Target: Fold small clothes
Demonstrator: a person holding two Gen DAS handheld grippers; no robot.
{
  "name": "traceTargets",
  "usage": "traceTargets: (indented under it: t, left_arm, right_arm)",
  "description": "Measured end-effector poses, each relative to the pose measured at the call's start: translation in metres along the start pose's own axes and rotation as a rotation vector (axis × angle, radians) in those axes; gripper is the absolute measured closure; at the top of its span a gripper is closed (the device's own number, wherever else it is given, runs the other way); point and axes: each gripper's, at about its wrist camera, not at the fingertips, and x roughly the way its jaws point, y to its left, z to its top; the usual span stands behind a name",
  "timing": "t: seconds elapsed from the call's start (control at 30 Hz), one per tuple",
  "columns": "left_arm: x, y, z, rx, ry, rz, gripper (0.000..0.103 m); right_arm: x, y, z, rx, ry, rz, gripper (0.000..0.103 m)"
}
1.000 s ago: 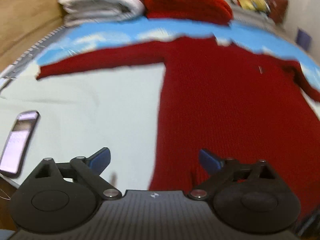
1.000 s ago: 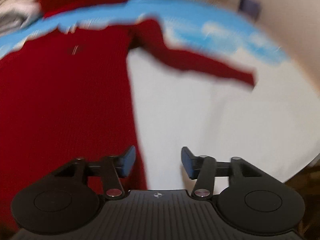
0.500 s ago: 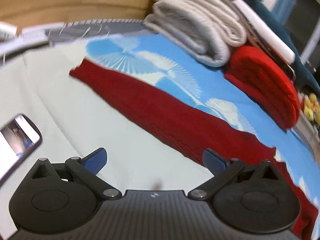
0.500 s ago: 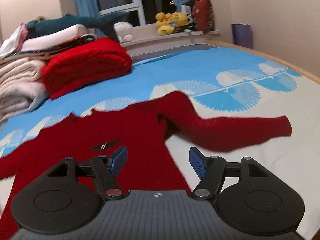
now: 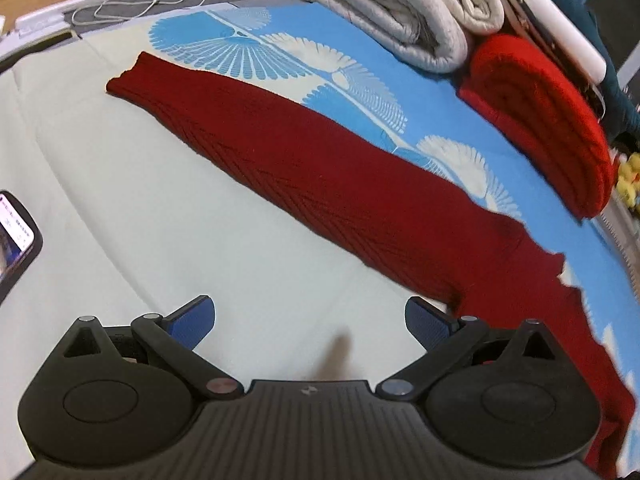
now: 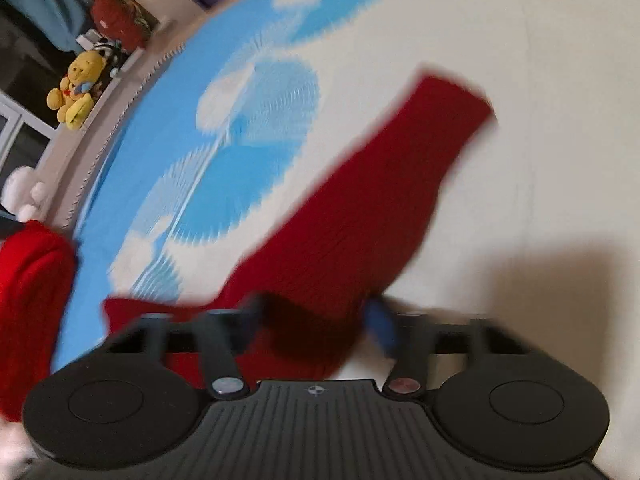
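At the far left of the left wrist view a phone (image 5: 16,236) lies face up on the pale part of the bed sheet (image 5: 120,208), its screen lit, well apart from the garment. Beyond it, near the bed's far edge, a white cable (image 5: 132,6) lies coiled on a grey strip. The left hand-held gripper (image 5: 310,322) hangs released over bare sheet, its blue pads spread wide with nothing between them; the right-hand pad sits just beside the lower edge of the sweater's sleeve. The red knitted sweater (image 5: 320,184) lies flat on the bed, one sleeve stretched out from its cuff at the upper left down to the body at the lower right, partly over the sheet's blue fan pattern. Behind it a folded grey-white blanket (image 5: 408,12) is stacked against a folded bright red knit (image 5: 548,116), with a yellow plush toy just showing at the right edge. In the blurred right wrist view, the folded red knit (image 6: 28,304) stands at the left edge and a yellow plush toy (image 6: 76,88) sits on a ledge beyond the bed. The right hand-held gripper (image 6: 316,320) has just been closing, and the sweater's other sleeve (image 6: 360,216) lies bunched between its pads; whether they already press on the cloth the blur does not let me tell. That sleeve runs up and to the right to its cuff on the pale sheet (image 6: 540,40).
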Motion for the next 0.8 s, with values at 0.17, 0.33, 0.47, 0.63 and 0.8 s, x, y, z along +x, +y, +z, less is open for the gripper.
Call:
traceTargets:
  t: [0.17,0.33,0.47,0.63,0.8]
  left_arm:
    - [0.011,-0.006,-0.004,0.055,-0.009,0.063,0.001]
    - [0.015,-0.013,-0.006,0.077,-0.011,0.072,0.001]
    - [0.016,-0.018,-0.006,0.086,-0.014,0.064,0.001]
    - [0.012,-0.022,-0.008,0.088,-0.011,0.036,0.001]
    - [0.006,-0.019,-0.004,0.082,-0.041,0.039,0.001]
  right_arm:
    - [0.000,0.030,0.058,-0.022,-0.219,-0.039,0.085]
    - [0.012,0.032,0.090,-0.023,-0.289,-0.170,0.026]
    - [0.020,0.014,0.072,-0.110,-0.211,-0.224,0.024]
    - [0.041,0.000,0.040,-0.265,-0.045,-0.350,0.018]
    - [-0.002,0.016,0.038,-0.309,-0.101,-0.313,0.019]
